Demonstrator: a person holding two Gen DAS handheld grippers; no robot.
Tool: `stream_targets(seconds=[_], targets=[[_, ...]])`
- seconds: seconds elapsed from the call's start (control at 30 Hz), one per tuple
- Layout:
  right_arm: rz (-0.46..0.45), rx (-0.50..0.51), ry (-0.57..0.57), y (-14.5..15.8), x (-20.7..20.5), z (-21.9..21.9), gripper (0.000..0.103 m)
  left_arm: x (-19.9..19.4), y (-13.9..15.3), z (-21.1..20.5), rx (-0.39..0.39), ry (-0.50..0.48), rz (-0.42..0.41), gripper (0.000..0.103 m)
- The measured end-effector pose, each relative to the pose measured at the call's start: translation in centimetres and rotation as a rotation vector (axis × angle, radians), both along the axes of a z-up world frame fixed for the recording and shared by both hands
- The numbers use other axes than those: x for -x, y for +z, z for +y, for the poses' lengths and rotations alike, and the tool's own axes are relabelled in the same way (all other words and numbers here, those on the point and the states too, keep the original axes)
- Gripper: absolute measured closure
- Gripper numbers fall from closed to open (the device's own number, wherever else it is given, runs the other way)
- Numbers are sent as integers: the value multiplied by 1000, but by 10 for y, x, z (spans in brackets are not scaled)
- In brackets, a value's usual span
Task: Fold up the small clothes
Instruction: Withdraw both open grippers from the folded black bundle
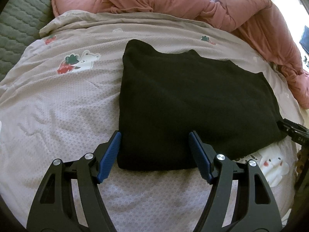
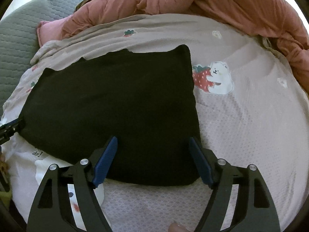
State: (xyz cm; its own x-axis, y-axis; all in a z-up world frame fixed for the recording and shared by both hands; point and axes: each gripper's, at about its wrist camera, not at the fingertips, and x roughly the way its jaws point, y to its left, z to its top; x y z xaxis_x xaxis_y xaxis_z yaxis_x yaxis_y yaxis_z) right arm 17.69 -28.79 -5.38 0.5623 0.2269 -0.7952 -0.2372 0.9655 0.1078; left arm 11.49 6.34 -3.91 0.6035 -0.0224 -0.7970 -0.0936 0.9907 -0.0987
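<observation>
A black garment (image 1: 193, 96) lies folded flat into a rough rectangle on the bed cover. My left gripper (image 1: 155, 135) hangs over its near left corner, jaws wide apart, with the blue pads (image 1: 110, 154) standing on either side of the corner and not pressing it. In the right wrist view the same garment (image 2: 115, 100) fills the middle, and my right gripper (image 2: 153, 141) is open over its near right corner. Each gripper shows at the edge of the other's view: the right one (image 1: 293, 131) and the left one (image 2: 11, 127).
The bed cover (image 1: 58, 106) is pale lilac with strawberry and bear prints. A crumpled pink quilt (image 1: 241, 9) is heaped along the far side and right. A grey quilted cushion (image 2: 17, 38) lies at the far left. A person's fingertip (image 2: 177, 228) shows at the bottom edge.
</observation>
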Motion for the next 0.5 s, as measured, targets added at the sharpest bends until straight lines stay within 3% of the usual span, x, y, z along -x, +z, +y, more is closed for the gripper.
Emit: stream_targets(seconds=[0.37,0.5], targets=[[-74,-7,9,22,20,-1,26,8,6,0,0,6,-2,39],[-95,-21,24,31,27,2,21,12,11,0,1,7,-9,37]])
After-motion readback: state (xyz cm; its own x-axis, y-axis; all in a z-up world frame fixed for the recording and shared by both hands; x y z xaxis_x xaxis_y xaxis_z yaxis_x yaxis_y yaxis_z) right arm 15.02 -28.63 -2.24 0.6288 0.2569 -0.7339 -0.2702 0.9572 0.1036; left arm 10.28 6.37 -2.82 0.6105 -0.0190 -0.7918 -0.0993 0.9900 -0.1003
